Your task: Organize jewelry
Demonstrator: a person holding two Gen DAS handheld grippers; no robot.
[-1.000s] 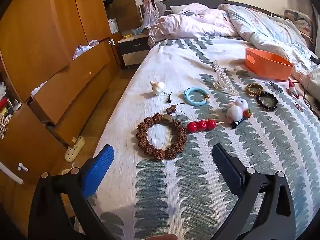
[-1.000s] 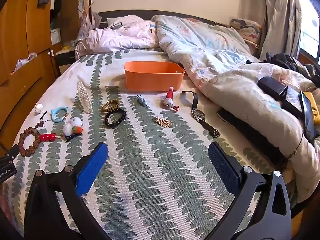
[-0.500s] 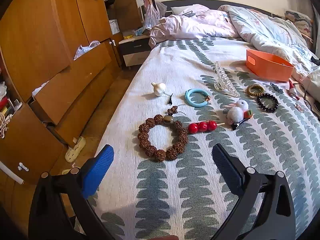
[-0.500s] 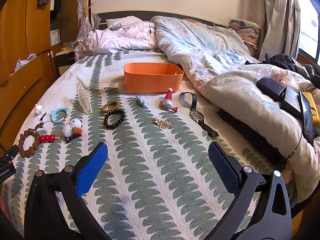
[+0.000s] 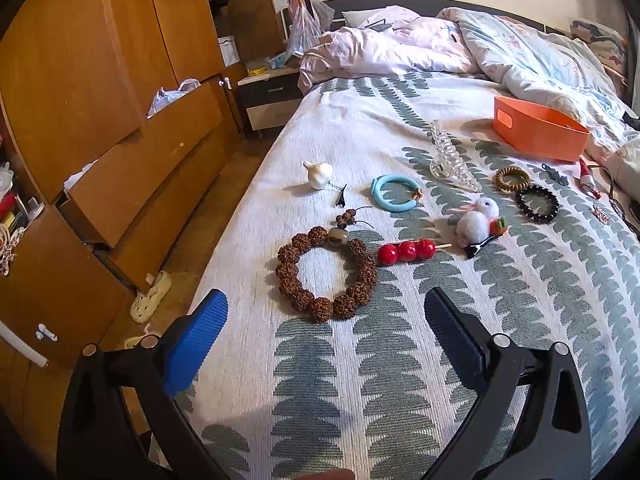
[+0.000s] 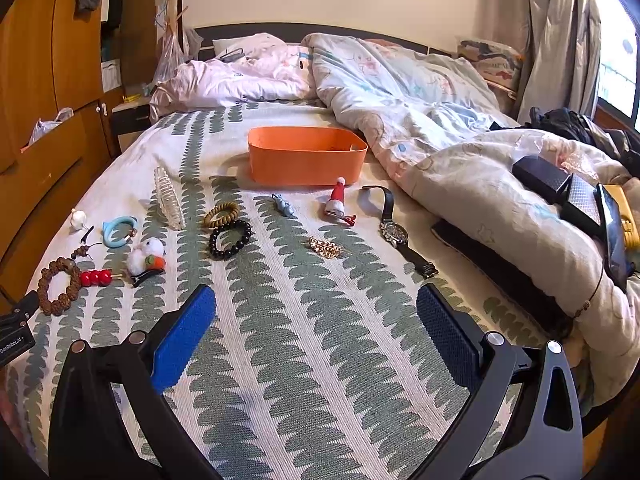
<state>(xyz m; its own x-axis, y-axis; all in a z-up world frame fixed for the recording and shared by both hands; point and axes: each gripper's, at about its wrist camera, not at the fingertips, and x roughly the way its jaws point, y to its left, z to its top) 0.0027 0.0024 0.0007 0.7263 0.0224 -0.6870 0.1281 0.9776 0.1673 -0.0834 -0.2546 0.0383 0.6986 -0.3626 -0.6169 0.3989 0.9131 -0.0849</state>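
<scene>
Jewelry lies spread over the leaf-patterned bedspread (image 6: 304, 344). An orange bin (image 6: 306, 160) stands at the back. My left gripper (image 5: 326, 306) hangs open, just short of a brown bead bracelet (image 5: 326, 270); red beads on a stick (image 5: 408, 251), a white bunny clip (image 5: 478, 220) and a blue bangle (image 5: 394, 193) lie beyond. My right gripper (image 6: 316, 300) is open and holds nothing. Ahead of it lie a gold brooch (image 6: 326, 247), a black bead bracelet (image 6: 230, 239), a Santa clip (image 6: 338, 202) and a wristwatch (image 6: 396, 232).
A rumpled duvet (image 6: 460, 160) with dark boxes (image 6: 560, 188) fills the right side of the bed. Wooden wardrobe drawers (image 5: 132, 168) stand open to the left of the bed, with slippers (image 5: 150, 298) on the floor. A nightstand (image 5: 272, 96) is by the headboard.
Both grippers have drifted slightly back and up, so the items sit a little lower in view. Both remain open and nothing was picked up.
</scene>
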